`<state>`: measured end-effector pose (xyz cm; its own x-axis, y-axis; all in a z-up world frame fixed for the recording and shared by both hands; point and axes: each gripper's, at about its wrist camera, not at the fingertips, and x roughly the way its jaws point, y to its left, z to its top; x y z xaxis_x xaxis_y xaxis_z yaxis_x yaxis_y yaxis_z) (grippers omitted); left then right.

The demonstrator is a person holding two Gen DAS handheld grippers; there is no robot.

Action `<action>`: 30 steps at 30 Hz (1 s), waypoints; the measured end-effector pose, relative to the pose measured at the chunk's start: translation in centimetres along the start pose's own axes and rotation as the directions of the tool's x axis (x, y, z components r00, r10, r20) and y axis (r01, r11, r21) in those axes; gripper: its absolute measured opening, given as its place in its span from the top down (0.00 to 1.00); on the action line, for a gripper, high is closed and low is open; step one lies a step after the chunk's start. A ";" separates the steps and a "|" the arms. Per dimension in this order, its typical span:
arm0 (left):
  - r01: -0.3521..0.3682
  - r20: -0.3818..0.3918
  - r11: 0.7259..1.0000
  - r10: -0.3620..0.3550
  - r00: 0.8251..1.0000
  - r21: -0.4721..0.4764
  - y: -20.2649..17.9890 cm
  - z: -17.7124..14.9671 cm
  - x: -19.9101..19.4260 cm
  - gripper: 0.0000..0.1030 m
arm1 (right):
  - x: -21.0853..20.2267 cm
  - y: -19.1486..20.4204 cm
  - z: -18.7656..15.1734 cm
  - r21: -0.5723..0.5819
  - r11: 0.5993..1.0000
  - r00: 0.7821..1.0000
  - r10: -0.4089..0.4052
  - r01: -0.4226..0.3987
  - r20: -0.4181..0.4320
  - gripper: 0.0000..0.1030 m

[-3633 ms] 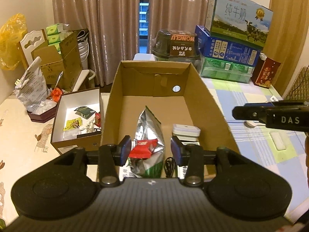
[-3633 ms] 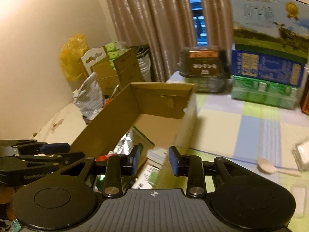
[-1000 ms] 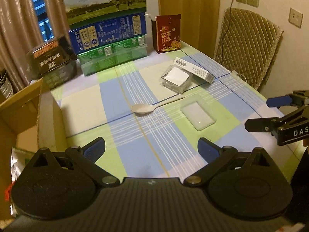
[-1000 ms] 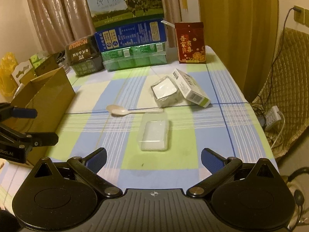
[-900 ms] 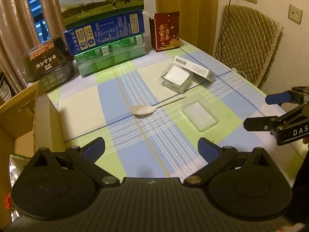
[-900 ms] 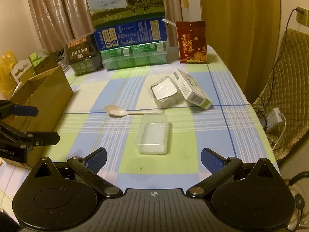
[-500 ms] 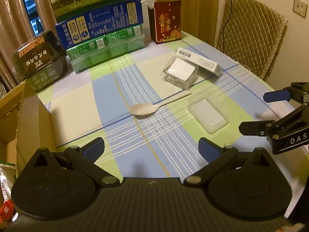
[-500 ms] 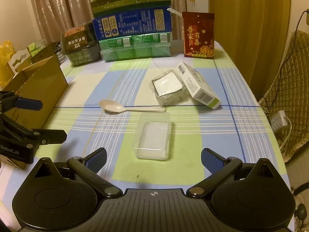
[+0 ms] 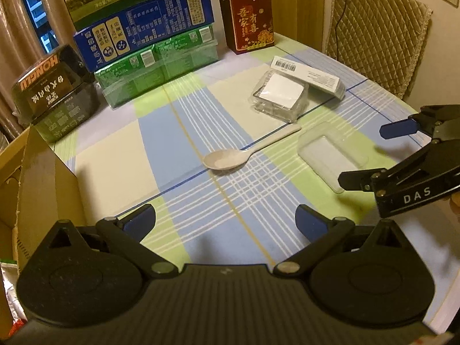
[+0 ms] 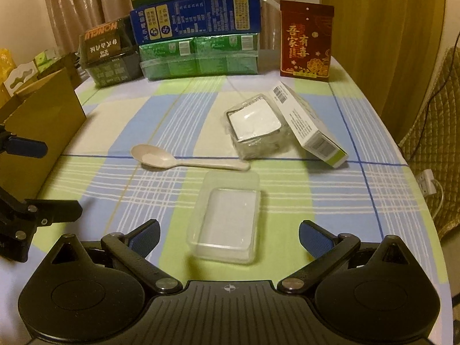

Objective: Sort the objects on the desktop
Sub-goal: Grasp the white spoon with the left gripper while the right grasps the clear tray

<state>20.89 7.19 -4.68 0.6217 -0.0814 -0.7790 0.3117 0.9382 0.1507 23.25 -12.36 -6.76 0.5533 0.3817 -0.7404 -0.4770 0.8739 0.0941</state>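
On the checked tablecloth lie a beige spoon [image 9: 247,153] [image 10: 184,160], a clear plastic tray [image 10: 227,219] [image 9: 330,155], a wrapped white-topped pack [image 10: 254,125] [image 9: 279,95] and a white carton [image 10: 309,125] [image 9: 307,76] leaning on it. My right gripper [image 10: 228,237] is open and low, its fingers either side of the clear tray's near end, holding nothing. My left gripper [image 9: 225,220] is open over the cloth, short of the spoon. The cardboard box [image 9: 37,187] [image 10: 37,120] stands at the left.
Stacked milk cartons [image 10: 198,43], a dark food box [image 10: 107,54] and a red gift bag [image 10: 306,43] line the table's far edge. A quilted chair [image 9: 376,34] stands past the right edge, with a power strip [image 10: 427,181] on the floor.
Both grippers left the cardboard box, swung right over the table and opened wide. Over the last second they moved forward and down; the right one closed in on the clear tray.
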 end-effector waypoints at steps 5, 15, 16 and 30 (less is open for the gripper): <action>0.012 -0.023 1.000 -0.012 1.000 0.005 0.1 0.2 0.9 0.01 | 1.5 0.2 0.3 -0.015 1.000 1.000 0.001 -0.001 -0.019 0.14; 0.028 -0.047 0.999 -0.027 0.999 0.028 -0.3 1.1 2.5 0.01 | 3.3 0.6 0.3 -0.043 0.999 0.999 -0.002 0.000 -0.047 0.45; 0.028 -0.050 0.999 -0.026 0.998 0.037 -0.4 1.2 2.7 0.01 | 3.4 0.5 0.3 -0.045 0.999 0.999 -0.005 0.003 -0.048 0.46; 0.063 -0.089 0.985 -0.049 0.995 0.159 -1.0 3.7 5.2 0.04 | 2.4 -1.4 1.6 -0.087 0.996 0.997 0.024 -0.030 -0.068 0.48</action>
<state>26.52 4.62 -6.66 0.5390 -0.0969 -0.8367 0.4603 0.8658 0.1963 26.30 -12.24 -7.60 0.4944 0.3812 -0.7812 -0.5505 0.8328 0.0579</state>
